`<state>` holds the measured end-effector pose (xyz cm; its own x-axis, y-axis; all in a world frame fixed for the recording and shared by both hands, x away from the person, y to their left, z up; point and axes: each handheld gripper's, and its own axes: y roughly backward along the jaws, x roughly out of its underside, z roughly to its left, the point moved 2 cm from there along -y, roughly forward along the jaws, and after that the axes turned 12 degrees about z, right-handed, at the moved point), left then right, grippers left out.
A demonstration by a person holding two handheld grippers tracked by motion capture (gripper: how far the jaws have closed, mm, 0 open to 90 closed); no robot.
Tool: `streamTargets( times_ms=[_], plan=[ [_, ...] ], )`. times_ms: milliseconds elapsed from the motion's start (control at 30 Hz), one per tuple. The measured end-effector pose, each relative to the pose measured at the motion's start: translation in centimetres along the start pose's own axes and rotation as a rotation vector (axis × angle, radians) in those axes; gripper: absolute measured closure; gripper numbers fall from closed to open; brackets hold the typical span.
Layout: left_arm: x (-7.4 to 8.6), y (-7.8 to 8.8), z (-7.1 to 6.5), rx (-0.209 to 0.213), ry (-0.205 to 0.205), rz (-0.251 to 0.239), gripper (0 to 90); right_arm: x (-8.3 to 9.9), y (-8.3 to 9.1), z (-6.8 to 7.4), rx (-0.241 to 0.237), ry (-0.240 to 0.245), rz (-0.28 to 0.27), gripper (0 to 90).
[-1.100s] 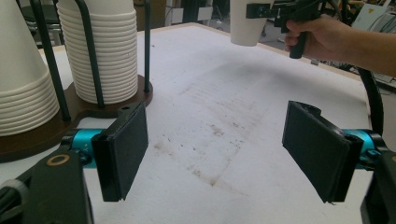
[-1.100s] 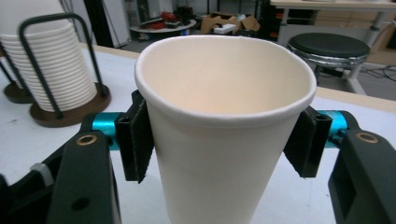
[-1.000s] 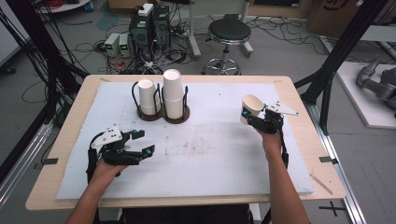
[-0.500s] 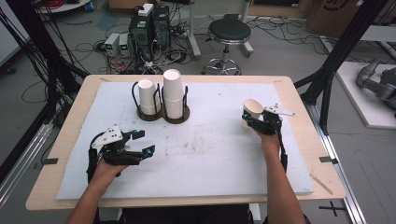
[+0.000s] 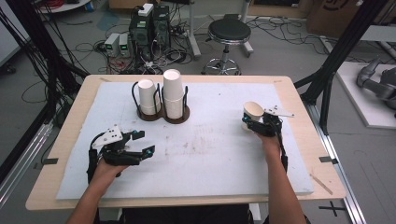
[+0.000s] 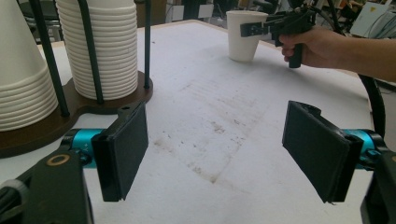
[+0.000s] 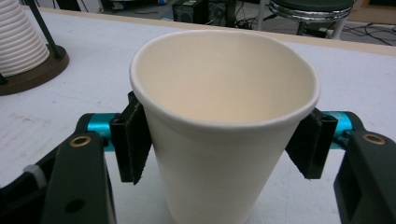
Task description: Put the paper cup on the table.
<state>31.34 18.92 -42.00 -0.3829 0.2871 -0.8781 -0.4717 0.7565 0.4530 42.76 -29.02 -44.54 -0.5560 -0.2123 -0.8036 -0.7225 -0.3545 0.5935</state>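
A white paper cup [image 5: 253, 110] stands upright on the white mat at the right side of the table. My right gripper [image 5: 253, 121] is shut on it, one pad on each side of its wall [image 7: 219, 154]. The left gripper view shows this cup [image 6: 243, 37] resting on the mat with the right hand behind it. My left gripper [image 5: 145, 142] hovers open over the left of the mat, and its pads [image 6: 123, 149] have nothing between them. A brown holder [image 5: 163, 115] at the back carries two stacks of white cups [image 5: 172, 93].
The holder's black wire posts [image 6: 91, 51] rise around the stacks, close to the left gripper's front. A round stool [image 5: 229, 32] and computer boxes [image 5: 149, 25] sit on the floor beyond the table. Black frame legs [image 5: 336, 70] stand at the right.
My right gripper has come slightly nearer and lower with the cup, which now sits upright on the mat. The left gripper has not moved.
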Motion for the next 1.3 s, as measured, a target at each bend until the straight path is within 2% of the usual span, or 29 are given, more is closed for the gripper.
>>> streamTargets(
  times_ms=[100, 300, 400, 733, 833, 1067, 1300],
  plan=[
    [0.1, -0.1, 0.0, 0.001, 0.0, 0.003, 22.7, 0.1, 0.1, 0.0, -0.002, 0.001, 0.004, 30.7],
    [0.0, -0.4, -0.1, 0.01, 0.002, 0.004, 22.7, 0.5, 0.3, -0.4, -0.023, -0.044, 0.001, 25.1],
    [0.0, -0.5, -0.1, 0.011, 0.0, 0.004, 22.7, 0.7, 0.3, -0.4, -0.028, -0.048, 0.002, 22.5],
    [0.1, -0.4, -0.1, 0.011, 0.006, 0.003, 22.7, 1.0, 0.3, -0.3, -0.033, -0.039, 0.016, 21.7],
    [0.3, -0.4, 0.0, 0.01, 0.011, 0.004, 22.7, 1.0, 0.3, -0.1, -0.026, -0.017, 0.023, 21.2],
    [0.2, -0.2, 0.0, 0.009, 0.012, -0.001, 22.7, 1.0, 0.5, 0.0, -0.036, -0.017, 0.036, 21.1],
    [0.3, -0.2, 0.0, 0.008, 0.011, -0.004, 22.7, 1.2, 0.9, -0.2, -0.041, 0.008, 0.059, 21.1]
  ],
)
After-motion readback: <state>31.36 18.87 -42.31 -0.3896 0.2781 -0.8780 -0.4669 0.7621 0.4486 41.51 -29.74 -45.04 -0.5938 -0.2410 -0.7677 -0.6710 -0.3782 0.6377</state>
